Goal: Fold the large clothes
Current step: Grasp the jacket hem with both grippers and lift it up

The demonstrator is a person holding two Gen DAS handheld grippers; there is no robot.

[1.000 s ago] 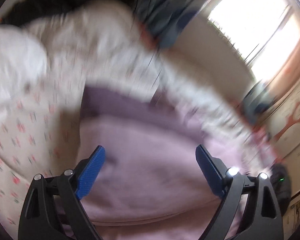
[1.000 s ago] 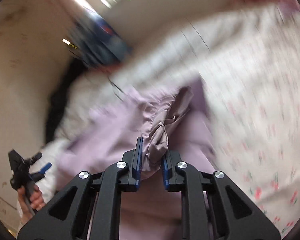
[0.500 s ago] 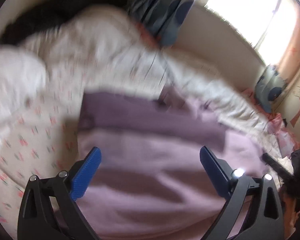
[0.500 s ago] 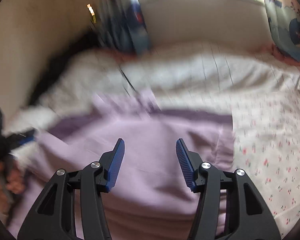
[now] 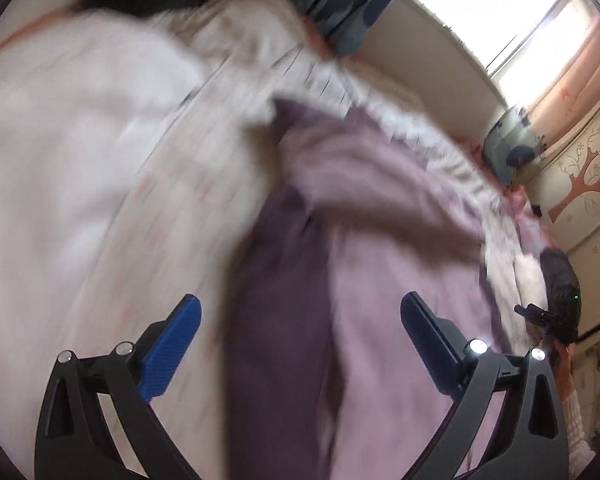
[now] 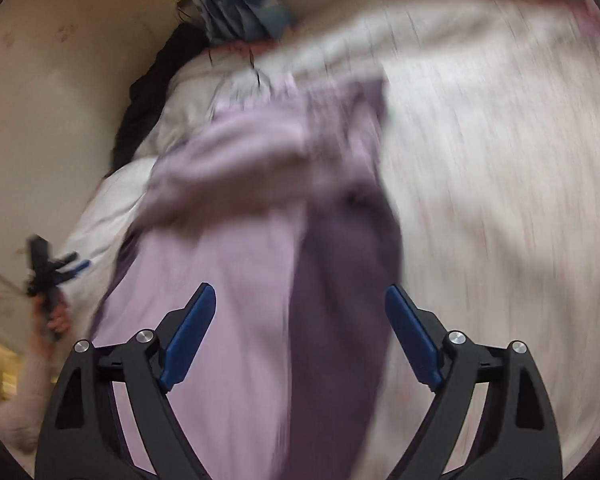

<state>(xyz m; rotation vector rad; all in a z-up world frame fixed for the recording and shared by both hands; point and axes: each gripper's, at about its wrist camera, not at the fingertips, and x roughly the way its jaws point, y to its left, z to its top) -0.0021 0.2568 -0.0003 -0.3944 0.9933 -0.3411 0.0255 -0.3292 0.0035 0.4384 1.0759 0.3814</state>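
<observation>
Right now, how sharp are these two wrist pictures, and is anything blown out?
Left wrist view: heavy motion blur over the lilac garment and bedding; only the open left gripper is sharp, and the window is blown out. Right wrist view: the same smear, the open right gripper crisp, no glare.
</observation>
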